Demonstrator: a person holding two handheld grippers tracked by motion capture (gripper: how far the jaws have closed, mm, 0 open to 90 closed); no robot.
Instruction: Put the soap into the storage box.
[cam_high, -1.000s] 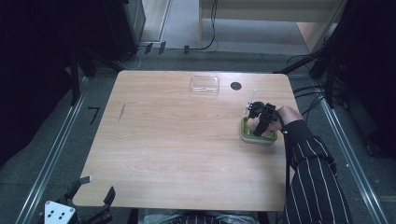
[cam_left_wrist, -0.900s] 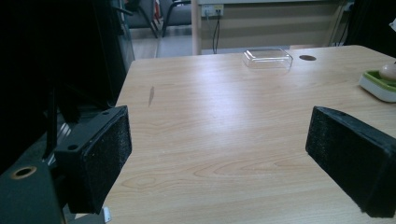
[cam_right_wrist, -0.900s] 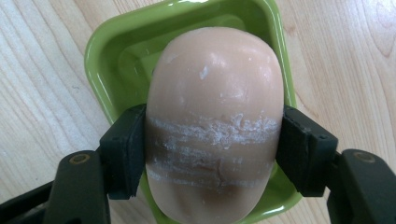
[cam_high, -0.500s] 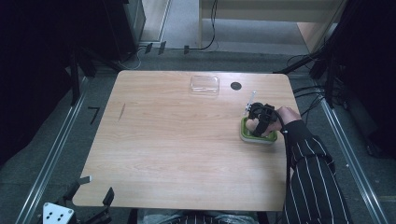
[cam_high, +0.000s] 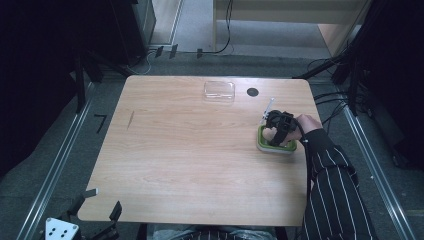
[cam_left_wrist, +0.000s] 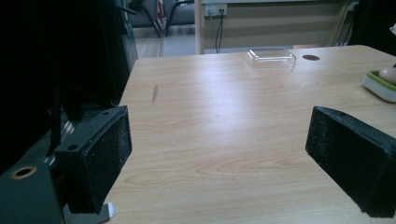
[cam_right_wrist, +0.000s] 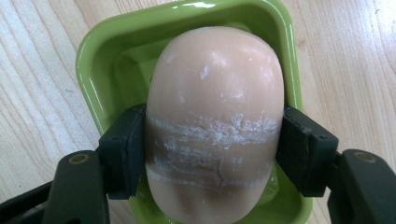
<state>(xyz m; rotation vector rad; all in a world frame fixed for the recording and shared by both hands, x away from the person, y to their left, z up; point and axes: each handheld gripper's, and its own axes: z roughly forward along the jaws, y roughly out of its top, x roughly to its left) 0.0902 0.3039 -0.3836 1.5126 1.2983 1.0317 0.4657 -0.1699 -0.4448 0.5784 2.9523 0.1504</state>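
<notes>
The right gripper (cam_right_wrist: 212, 149) has its jaws clamped on the sides of a peach-coloured bar of soap (cam_right_wrist: 215, 121) that sits in a green soap dish (cam_right_wrist: 100, 56) near the right edge of the table (cam_high: 190, 150). The likeliest trouble is a slip: the bar is rounded and smooth, so it could squirt out of the pads on a lift, or the dish could tip or come up with it if the bar sticks to the tray. A harder squeeze would probably gouge it further. The soap looks oval and glossy, with whitish scuffed bands and a small crack across its middle, just where the pads grip. The left gripper (cam_left_wrist: 219, 154) hangs off the table's near left corner, jaws wide apart and holding nothing, with a clear plastic lid (cam_left_wrist: 271, 57) far across the table
</notes>
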